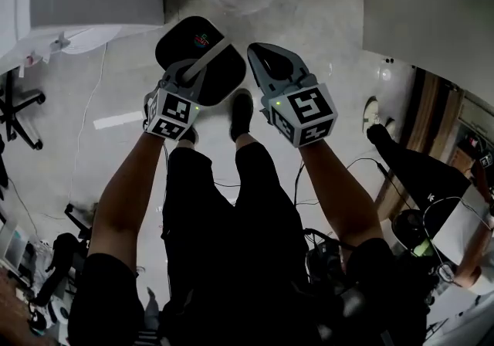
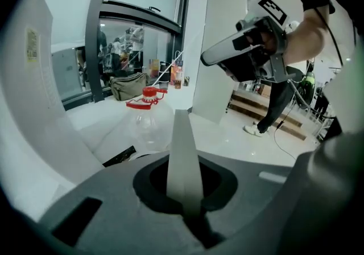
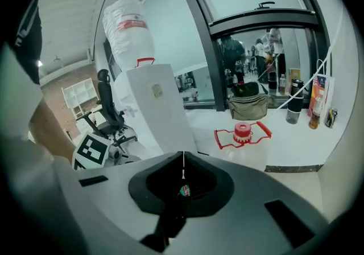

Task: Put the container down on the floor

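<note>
Over the floor [image 1: 324, 20], container [image 1: 185, 35]: black, round, at 11 o'clock of the shoe [image 1: 241, 113].
Handle [image 2: 183, 157]: pale strip, standing upright.
Left gripper [image 1: 187, 74]: jaws clamped on the handle.
Right gripper [image 1: 258, 52]: at the container's 3 o'clock, jaws pressed together, nothing seen held.

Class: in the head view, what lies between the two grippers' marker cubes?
The person's black shoe, on the pale floor; the head view shows it.
</note>
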`<state>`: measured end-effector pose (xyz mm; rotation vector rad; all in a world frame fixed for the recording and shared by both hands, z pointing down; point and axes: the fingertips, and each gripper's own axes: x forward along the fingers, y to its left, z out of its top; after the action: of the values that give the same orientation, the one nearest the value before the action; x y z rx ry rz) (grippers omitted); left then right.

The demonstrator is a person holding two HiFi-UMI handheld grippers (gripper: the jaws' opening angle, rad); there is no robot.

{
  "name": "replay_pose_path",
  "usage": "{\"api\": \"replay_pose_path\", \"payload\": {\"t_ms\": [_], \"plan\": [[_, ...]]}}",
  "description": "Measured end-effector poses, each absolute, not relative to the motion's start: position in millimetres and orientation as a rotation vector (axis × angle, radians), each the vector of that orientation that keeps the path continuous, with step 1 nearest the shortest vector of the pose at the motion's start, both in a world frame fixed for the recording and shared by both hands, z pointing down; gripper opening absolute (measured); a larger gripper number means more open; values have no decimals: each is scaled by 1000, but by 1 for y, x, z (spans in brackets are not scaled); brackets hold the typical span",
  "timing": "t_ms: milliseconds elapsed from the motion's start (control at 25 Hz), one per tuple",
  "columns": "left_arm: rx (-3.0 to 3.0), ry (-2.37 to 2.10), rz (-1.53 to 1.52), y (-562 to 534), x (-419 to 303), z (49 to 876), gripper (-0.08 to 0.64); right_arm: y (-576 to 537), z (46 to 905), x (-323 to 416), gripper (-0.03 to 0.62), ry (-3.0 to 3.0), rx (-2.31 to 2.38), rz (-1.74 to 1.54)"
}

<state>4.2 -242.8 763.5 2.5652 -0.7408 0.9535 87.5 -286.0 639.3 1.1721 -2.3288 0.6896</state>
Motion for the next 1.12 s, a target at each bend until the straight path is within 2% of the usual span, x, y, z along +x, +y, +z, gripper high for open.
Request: {"api": "replay_pose_path", "payload": {"t_ms": [560, 1120], "plan": [[2587, -617, 977, -231, 26, 860, 11, -263, 719, 92, 9, -2305, 1187, 764], [2637, -545, 1005, -242, 24, 905, 9, -260, 756, 99, 9, -2271, 1242, 804]]}}
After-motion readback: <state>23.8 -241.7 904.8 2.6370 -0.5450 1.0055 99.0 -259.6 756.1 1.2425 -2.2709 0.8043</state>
